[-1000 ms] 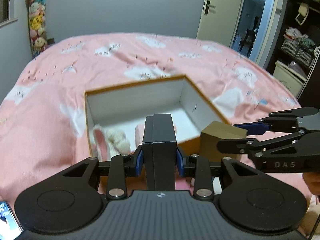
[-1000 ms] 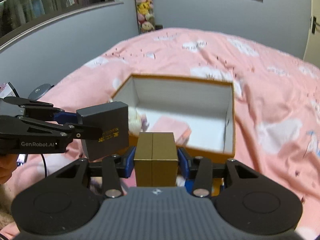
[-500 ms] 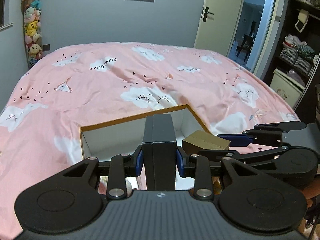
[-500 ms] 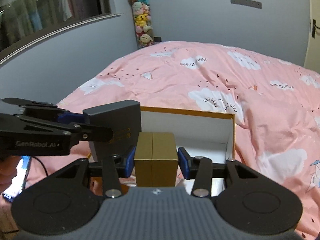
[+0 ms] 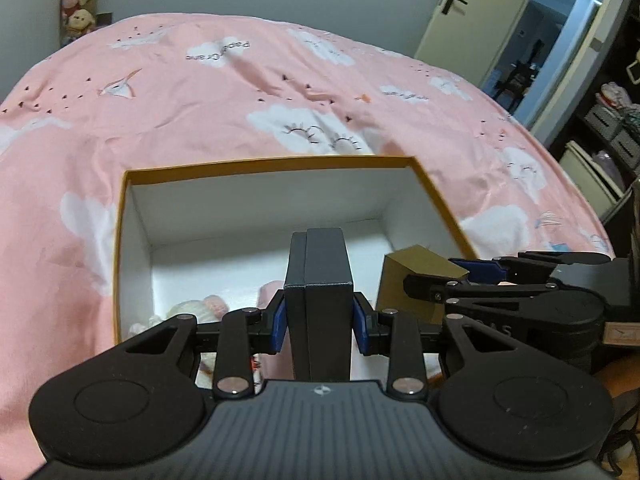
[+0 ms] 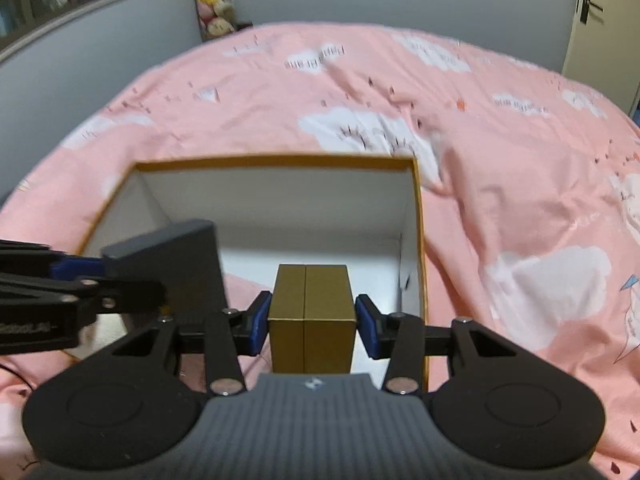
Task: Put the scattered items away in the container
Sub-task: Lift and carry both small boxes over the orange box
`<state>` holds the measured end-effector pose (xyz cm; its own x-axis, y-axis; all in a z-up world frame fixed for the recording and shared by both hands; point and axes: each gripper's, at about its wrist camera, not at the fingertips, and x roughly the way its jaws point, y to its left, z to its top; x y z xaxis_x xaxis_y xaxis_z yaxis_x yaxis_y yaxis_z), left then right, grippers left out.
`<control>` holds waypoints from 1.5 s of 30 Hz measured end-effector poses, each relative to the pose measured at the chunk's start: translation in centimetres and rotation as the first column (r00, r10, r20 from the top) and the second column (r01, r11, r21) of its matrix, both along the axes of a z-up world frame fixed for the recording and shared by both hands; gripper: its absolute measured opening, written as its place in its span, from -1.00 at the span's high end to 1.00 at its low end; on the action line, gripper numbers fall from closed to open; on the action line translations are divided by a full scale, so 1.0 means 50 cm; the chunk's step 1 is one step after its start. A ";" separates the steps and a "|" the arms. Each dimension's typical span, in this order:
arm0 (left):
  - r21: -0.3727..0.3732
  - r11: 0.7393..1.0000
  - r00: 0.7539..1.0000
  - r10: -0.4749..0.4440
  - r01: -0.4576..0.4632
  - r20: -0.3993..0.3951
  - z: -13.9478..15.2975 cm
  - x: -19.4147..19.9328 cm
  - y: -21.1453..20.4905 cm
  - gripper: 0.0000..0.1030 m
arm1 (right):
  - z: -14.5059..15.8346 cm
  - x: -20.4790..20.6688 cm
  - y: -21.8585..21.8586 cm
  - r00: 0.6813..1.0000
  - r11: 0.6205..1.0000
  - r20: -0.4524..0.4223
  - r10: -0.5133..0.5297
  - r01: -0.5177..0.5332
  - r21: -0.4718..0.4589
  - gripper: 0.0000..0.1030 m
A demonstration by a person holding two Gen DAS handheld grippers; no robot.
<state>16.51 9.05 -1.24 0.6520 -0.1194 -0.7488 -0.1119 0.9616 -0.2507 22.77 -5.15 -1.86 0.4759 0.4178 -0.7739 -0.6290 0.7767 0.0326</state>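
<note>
Dark grey card, in the form of a small rectangular box (image 5: 319, 276), is pinched between the blue-padded jaws of the left gripper (image 5: 319, 316), while a small gold cardboard box (image 6: 311, 312) is pinched between the jaws of the right gripper (image 6: 312, 322).

Compared with half a second ago, far more of the open orange-rimmed cardboard container with white inner walls (image 5: 256, 200) is seen beyond both pairs of jaws: its floor and far wall are now exposed in both wrist views, where only the rim and a strip of wall were shown before. The two held boxes are therefore judged to have been tipped toward the opening, so that release into the container is close.

Ahead of and below the left jaws, the white floor of the container is seen, with a pale pink and cream soft item (image 5: 192, 308) lying at its near left. The gold box is held just to the right of the left jaws, over the container's right wall. The container rests on the pink cloud-print bedspread (image 5: 200, 92).
</note>
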 end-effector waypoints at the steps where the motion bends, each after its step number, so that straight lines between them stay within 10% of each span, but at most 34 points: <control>1: 0.009 1.000 1.000 0.006 -0.006 0.000 0.000 -0.002 0.003 0.27 | -0.010 0.006 0.008 1.000 1.000 -0.004 -0.003 0.003 -0.017 0.08; 13: 0.016 0.999 0.999 0.043 -0.043 0.007 0.009 -0.021 0.050 0.27 | -0.077 -0.005 0.069 0.994 0.997 -0.098 0.051 -0.056 -0.049 0.08; 24: -0.363 0.919 0.988 0.153 -0.155 -0.035 -0.094 -0.016 0.092 0.27 | -0.059 0.001 0.044 0.995 0.999 -0.097 0.033 -0.035 -0.014 0.08; 30: -0.442 0.882 0.986 0.136 -0.163 -0.092 -0.125 -0.010 0.118 0.25 | -0.059 0.007 0.037 0.995 1.000 -0.099 0.023 -0.025 -0.017 0.08; 45: -0.192 0.971 0.988 0.128 -0.143 -0.090 -0.059 -0.035 0.108 -0.09 | -0.051 0.007 0.031 0.996 0.999 -0.087 0.027 -0.029 -0.016 0.08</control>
<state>14.76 14.47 -4.20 0.6139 -0.1840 -0.7676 -0.2639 0.8687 -0.4193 23.12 -3.58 -4.41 0.3946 0.4160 -0.8193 -0.6459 0.7597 0.0746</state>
